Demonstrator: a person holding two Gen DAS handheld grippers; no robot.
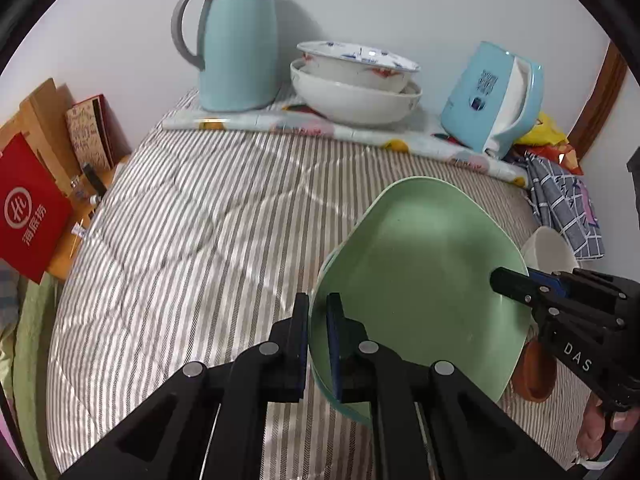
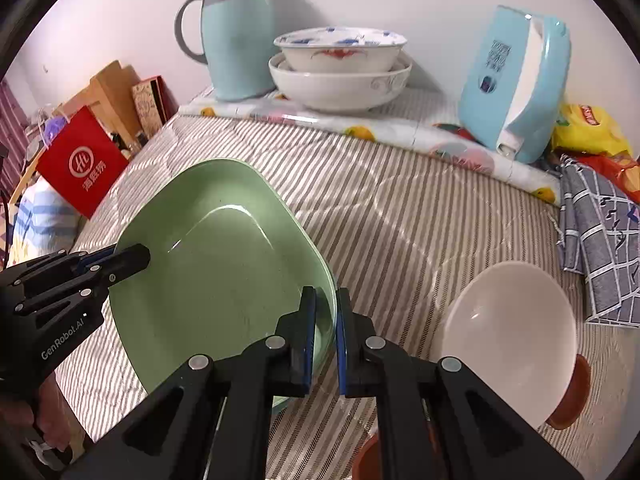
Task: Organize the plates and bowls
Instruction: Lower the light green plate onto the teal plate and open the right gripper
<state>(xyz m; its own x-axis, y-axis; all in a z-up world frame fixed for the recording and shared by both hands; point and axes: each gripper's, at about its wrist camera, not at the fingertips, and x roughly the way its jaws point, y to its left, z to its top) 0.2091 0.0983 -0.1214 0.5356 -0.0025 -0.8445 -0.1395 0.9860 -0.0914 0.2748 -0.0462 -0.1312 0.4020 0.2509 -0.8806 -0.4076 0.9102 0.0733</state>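
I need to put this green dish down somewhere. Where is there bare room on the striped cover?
The widest bare patch of striped cover lies between the green dish and the floral mat, reaching toward the red bag. The right side is crowded: white bowl, checked cloth, snack bags.

Materials and finishes, both wrist views

Green plate (image 2: 224,264): smooth, semi-gloss, looks plastic. White bowl (image 2: 508,332): glossy glaze. Far stacked bowls (image 2: 340,68): glossy ceramic, painted. Striped bedcover (image 1: 192,216): quilted cloth with slight sheen. Flask (image 1: 236,40): matt. Grippers: matt black plastic, metal pins.
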